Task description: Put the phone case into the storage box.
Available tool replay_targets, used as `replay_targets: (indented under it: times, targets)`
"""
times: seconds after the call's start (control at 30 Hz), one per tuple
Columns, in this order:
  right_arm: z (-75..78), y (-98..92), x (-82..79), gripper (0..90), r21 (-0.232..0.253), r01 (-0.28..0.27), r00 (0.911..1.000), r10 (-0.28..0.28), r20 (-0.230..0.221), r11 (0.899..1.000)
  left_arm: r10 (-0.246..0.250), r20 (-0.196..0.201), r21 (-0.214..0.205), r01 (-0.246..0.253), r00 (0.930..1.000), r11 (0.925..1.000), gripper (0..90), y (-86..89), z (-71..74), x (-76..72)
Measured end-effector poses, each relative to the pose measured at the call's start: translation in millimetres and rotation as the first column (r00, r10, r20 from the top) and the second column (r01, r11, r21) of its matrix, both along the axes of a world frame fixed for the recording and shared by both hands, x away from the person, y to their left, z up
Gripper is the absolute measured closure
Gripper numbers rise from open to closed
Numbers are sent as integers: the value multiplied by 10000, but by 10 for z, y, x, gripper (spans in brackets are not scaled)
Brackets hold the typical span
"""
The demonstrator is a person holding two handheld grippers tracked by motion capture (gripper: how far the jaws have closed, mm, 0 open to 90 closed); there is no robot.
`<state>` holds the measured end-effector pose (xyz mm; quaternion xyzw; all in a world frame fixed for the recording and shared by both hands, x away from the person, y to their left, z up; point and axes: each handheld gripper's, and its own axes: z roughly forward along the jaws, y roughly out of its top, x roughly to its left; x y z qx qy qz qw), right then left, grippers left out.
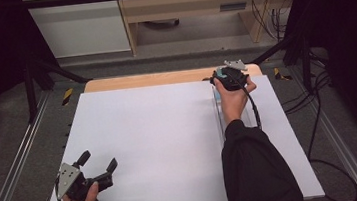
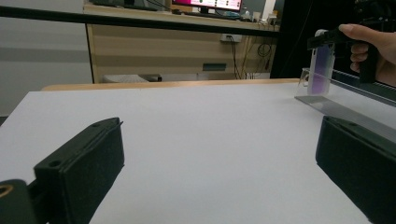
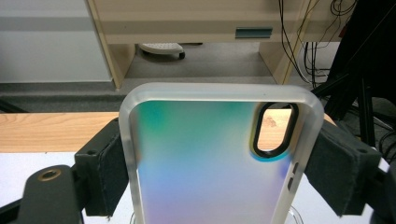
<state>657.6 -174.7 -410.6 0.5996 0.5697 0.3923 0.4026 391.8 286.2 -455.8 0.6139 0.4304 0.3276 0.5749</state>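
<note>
Right tongs [image 3: 219,158] pinch a phone case [image 3: 210,163] across its width, one pad on each long edge; the case stands upright between the pads, camera cutout at the upper right as that gripper view shows it, iridescent back facing the camera. In the high view the right tongs [image 1: 220,76] sit at the far edge of the white desk [image 1: 146,144], with a clear stand or holder [image 1: 218,111] running back toward the person just below them; its exact form is hard to tell. From the left gripper view the case [image 2: 321,70] hangs upright over the far end of that clear strip, its lower edge close to it; contact cannot be told. Left tongs [image 1: 98,165] are spread wide with nothing between them, resting low near the desk's near left corner, well apart from the case. Judged step: case carried in hand, being positioned at the stand. Next move likely calls for lowering the case squarely, keeping it vertical, and loosening the pinch only once it is supported
</note>
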Motion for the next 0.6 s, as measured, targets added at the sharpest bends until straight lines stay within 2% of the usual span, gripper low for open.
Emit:
replay_targets:
  times: [0.23,0.47,0.6]
  targets:
    - [-14,-10,12,174,89,124,9999,-125,53,9999,-14,-6,9,14,10000,10000,8,-8,-1,-1]
    - [-35,-3,20,174,-158,130,9999,-129,24,9998,-35,-2,47,35,10000,10000,8,-13,0,-2]
    - [-42,-1,23,175,-145,113,9999,-113,5,9998,-41,-8,48,41,10000,10000,8,-14,-1,-1]
